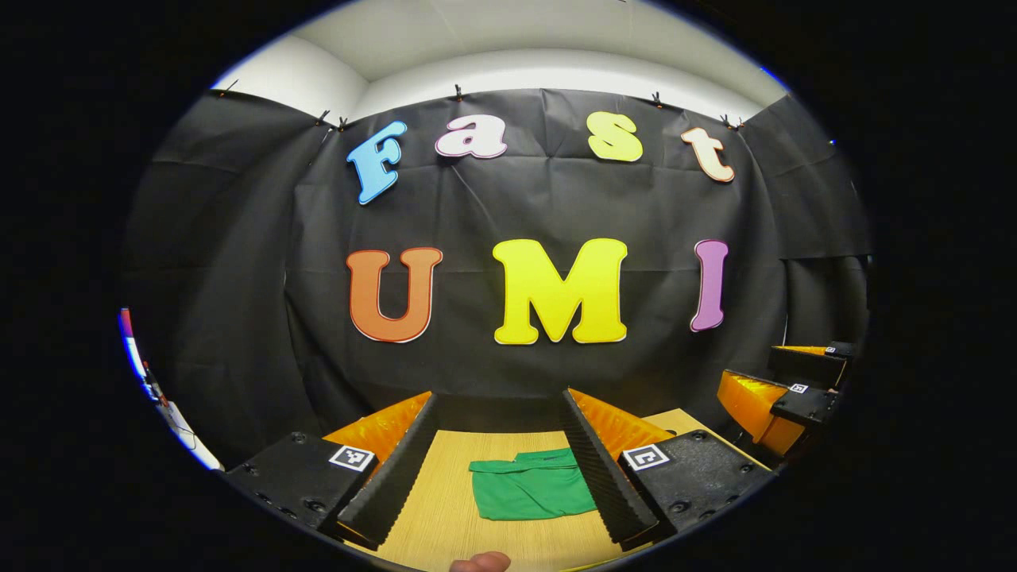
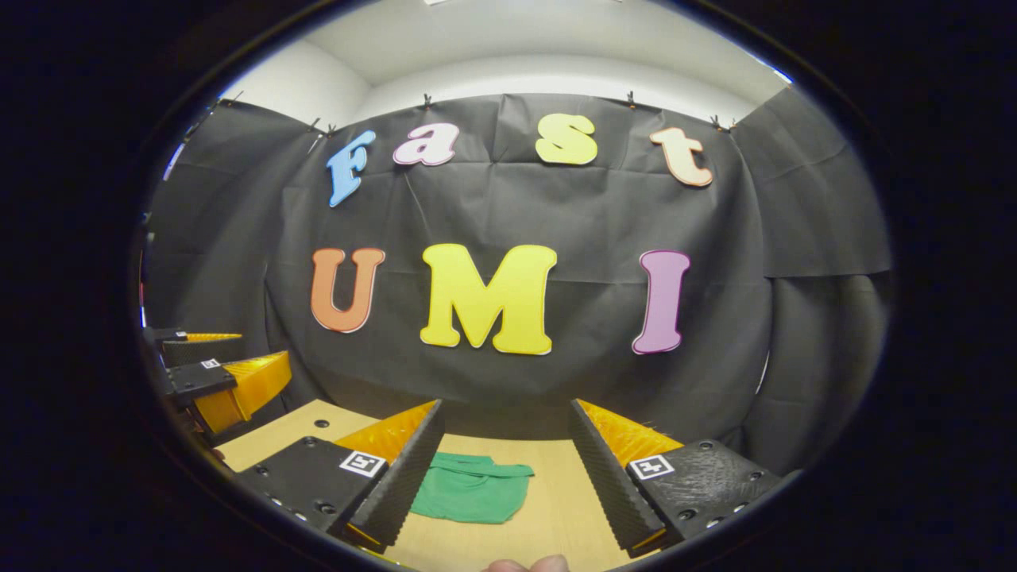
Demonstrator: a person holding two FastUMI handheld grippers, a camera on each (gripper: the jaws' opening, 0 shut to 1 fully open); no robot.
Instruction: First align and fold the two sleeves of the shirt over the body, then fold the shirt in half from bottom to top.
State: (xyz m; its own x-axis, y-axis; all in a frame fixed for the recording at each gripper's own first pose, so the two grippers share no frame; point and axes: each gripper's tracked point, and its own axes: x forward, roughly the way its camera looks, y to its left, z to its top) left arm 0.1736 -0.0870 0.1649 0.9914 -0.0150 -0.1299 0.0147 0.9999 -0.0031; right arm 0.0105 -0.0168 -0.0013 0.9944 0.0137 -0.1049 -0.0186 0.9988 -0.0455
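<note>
Left gripper view: a light wooden table (image 1: 445, 492) stands before the black cloth booth wall (image 1: 238, 278); the left gripper (image 1: 500, 469), fingers spread apart and empty, hangs above a folded green fabric shirt (image 1: 531, 486) lying at 6 o'clock, with the right gripper (image 1: 798, 389) at 3 o'clock. Right gripper view: the right gripper (image 2: 504, 469) is likewise spread and empty, the shirt (image 2: 470, 490) lies at 6 o'clock touching nothing, and the left gripper (image 2: 214, 373) sits at 9 o'clock, its jaw state unreadable there.

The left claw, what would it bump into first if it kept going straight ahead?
Probably the black cloth wall. The left claw points level, open, above the green shirt on the wooden table. Nothing else seems to block it, though depth is unclear.
</note>
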